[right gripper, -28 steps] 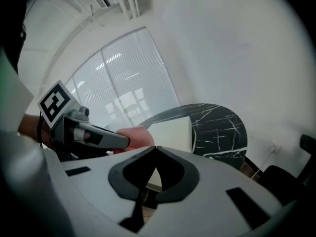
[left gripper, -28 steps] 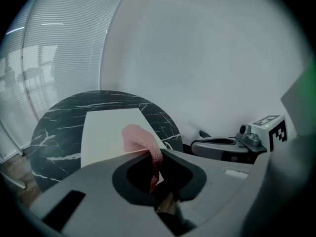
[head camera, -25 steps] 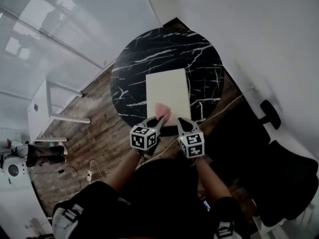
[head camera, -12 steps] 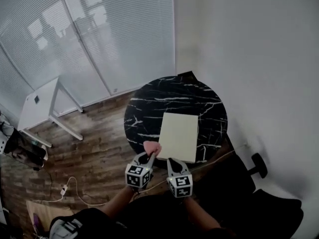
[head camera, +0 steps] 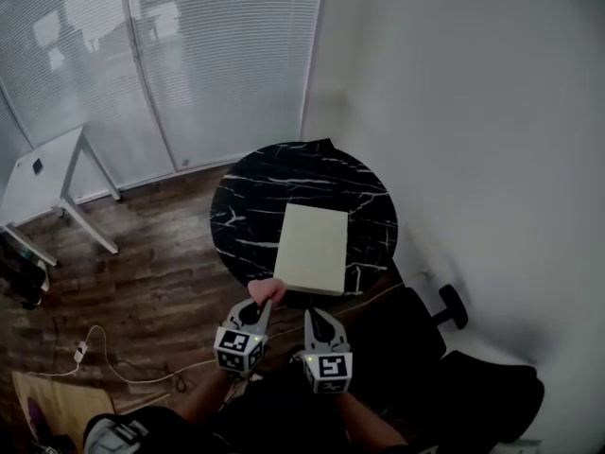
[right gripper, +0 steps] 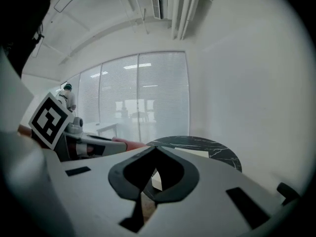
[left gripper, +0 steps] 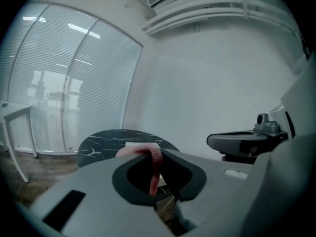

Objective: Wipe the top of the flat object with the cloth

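We hold two hand-held grippers low in front of us, both short of the round black marble bench. The left hand-held gripper is clamped on a pink cloth; in the left gripper view the cloth loops over the jaw tips and hangs down between them, so it is pinched by a fold with a wad out front, ready to drag across a surface. The right hand-held gripper has its jaws together with nothing between them. We judge it is spare here, maybe kept close to steady the board if it slides.

The thing to wipe, a flat cream board, lies on the bench toward our side, its near edge close to the bench rim, within easy reach. The cloth sits at the bench's near edge, just beside the board's near-left corner and not on it. No wiping contact yet. The next move, we think, is forward and down onto the board top.
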A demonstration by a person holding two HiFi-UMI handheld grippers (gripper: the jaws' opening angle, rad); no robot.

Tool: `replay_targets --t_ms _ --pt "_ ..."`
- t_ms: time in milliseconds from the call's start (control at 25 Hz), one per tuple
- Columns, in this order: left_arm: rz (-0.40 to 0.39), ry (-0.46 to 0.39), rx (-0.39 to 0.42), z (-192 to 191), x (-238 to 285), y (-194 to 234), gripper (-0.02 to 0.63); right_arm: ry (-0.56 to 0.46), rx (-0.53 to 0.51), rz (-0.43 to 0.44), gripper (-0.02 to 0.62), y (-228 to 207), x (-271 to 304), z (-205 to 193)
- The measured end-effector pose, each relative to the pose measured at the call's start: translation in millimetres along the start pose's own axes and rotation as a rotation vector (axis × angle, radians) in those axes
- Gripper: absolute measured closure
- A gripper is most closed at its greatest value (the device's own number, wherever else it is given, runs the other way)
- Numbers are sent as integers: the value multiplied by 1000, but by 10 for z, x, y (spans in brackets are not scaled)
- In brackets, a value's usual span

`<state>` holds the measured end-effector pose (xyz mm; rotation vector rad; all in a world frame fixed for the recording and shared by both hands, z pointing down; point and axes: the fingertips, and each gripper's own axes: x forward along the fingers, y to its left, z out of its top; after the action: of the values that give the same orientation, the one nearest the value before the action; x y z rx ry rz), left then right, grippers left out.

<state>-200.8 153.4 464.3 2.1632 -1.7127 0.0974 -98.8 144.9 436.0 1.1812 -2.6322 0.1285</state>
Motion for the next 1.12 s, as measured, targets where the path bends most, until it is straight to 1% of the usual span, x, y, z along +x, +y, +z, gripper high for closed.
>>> replay_targets --t_ms 80,160,240,320,360,480,560,640,760,840,920,1000,1120 --pt "9 -32 8 102 -117 -89 586 -5 17 -17 600 -65 -150 118" --pt "23 -77 42 281 -209 -183 587 -23 26 -22 600 -137 -276 272" --pt "20 -121 71 465 -242 -304 586 -57 7 -9 600 -182 -357 425" --pt "30 -169 92 659 -264 -416 586 -100 -36 6 600 -241 -422 535" --pt "44 -191 97 739 -288 -456 586 -121 -47 7 601 -273 -471 597" --pt "69 -234 75 936 -398 -630 586 -183 -33 -9 600 -410 -706 833" --pt "65 -267 100 1060 -438 -792 586 -207 -32 -16 601 -538 -852 908" --pt "65 -294 134 1112 -430 -931 586 -202 -35 -20 600 -669 -938 861" --pt "62 -295 127 1099 -432 -1075 586 -199 -40 -18 600 -763 -1044 781" --pt "54 -282 136 1061 -409 -1138 587 -207 -50 -19 600 -793 -1093 793" --pt "54 -268 146 1060 -404 -1180 586 -216 -34 -18 600 -819 -1117 806" --pt "51 -266 152 1077 -402 -1217 586 -222 -20 -21 601 -847 -1142 817" --pt "48 -271 160 1088 -385 -1267 586 -221 -34 -18 600 -869 -1192 802"
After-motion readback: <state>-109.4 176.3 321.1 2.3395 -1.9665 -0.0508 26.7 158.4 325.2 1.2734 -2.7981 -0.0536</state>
